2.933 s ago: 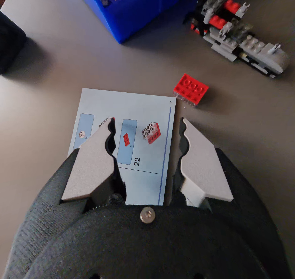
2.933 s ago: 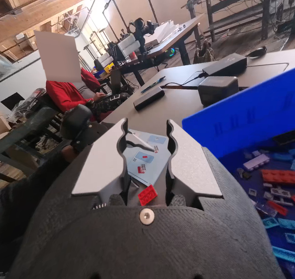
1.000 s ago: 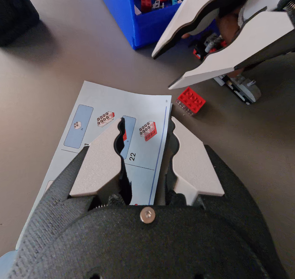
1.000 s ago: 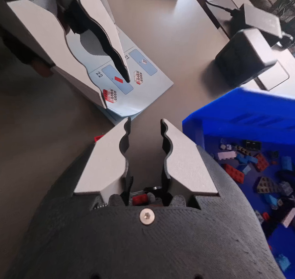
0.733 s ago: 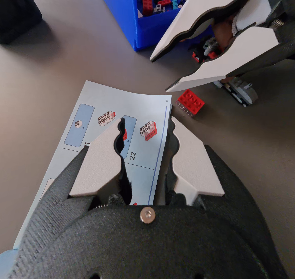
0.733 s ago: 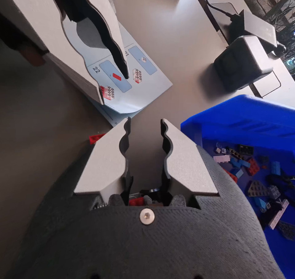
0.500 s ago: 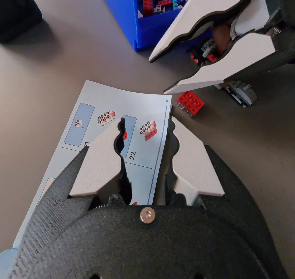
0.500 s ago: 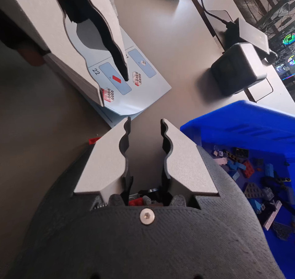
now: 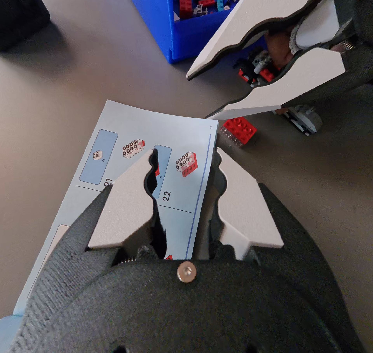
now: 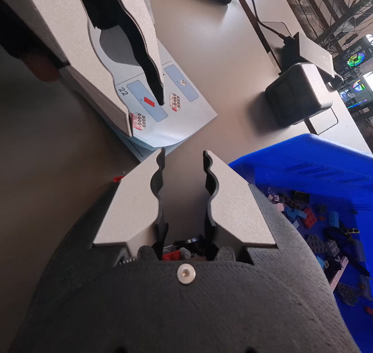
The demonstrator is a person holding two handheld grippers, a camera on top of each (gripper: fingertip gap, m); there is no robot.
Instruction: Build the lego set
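My left gripper (image 9: pixel 185 151) is open, low over the right edge of the instruction sheet (image 9: pixel 141 125), whose far edge curls up. A red plate on clear bricks (image 9: pixel 239 129) lies just beyond the sheet's far right corner. My right gripper (image 9: pixel 198 98) is open and empty, its lower fingertip just above that brick stack. Behind it lies the part-built grey, black and red model (image 9: pixel 298 117). In the right wrist view the right gripper (image 10: pixel 183 152) hangs over bare table, with the left gripper (image 10: pixel 145 119) over the sheet (image 10: pixel 181 125). Only a red sliver of the brick stack (image 10: pixel 119 178) shows.
A blue bin (image 9: pixel 161 20) of loose bricks stands beyond the sheet; it is at the right in the right wrist view (image 10: pixel 302 171). A black box (image 10: pixel 298 95) and cables sit farther off on the grey table (image 9: pixel 90 70). Spacing between my two grippers at the tips: around 5 cm.
The right gripper has swung down from facing the room to hang over the model and red brick stack. The left gripper's jaws have narrowed, and more of the sheet now shows under it.
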